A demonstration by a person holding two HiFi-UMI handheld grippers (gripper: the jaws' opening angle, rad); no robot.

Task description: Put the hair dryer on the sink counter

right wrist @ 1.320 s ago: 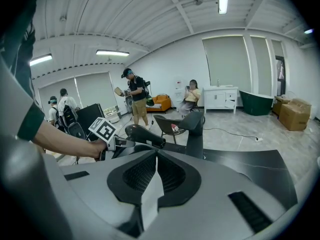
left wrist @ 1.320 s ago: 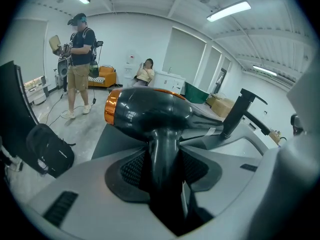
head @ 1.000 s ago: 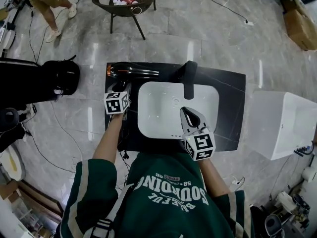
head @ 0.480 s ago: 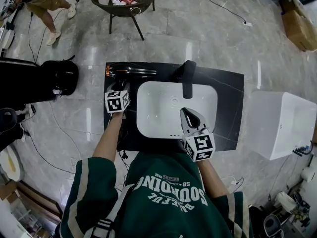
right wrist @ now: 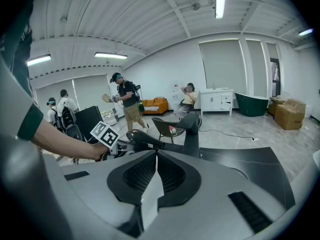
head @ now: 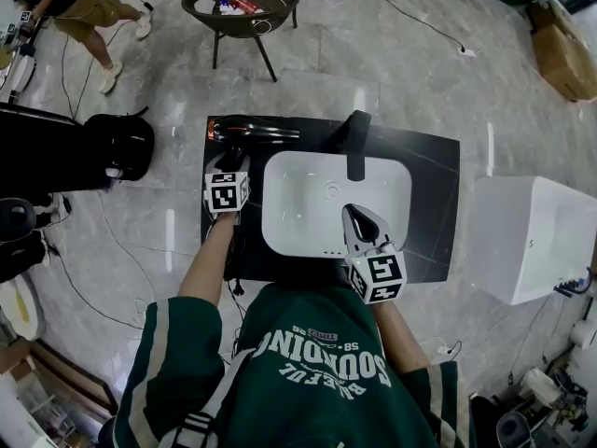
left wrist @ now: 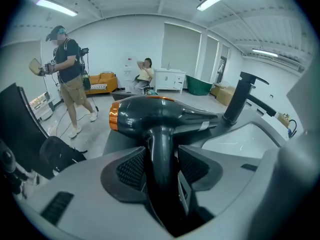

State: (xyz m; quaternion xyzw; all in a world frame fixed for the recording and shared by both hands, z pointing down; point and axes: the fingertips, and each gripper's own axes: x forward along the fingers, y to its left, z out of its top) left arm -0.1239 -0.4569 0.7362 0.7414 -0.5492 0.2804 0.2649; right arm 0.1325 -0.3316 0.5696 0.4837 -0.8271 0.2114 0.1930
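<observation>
The black hair dryer (head: 252, 131) with an orange ring lies on the dark sink counter (head: 429, 166) at its far left corner, nozzle toward the black faucet (head: 357, 143). My left gripper (head: 231, 157) straddles the dryer's handle (left wrist: 160, 154). Its jaws have just been opening and stand open, a thin gap showing beside the handle between them. My right gripper (head: 359, 217) hovers over the white basin (head: 308, 203), shut and empty. In the right gripper view the dryer (right wrist: 142, 139) lies beyond my right gripper (right wrist: 156, 159).
Past the counter stands a dark chair (head: 241, 7) with small items on it. A person (head: 84, 3) walks at far left. A black case (head: 65, 152) sits left of the counter, a white tub (head: 532, 236) to its right. A cardboard box (head: 566, 40) lies far right.
The head view has shifted slightly. The hair dryer and both grippers keep their places on and over the counter.
</observation>
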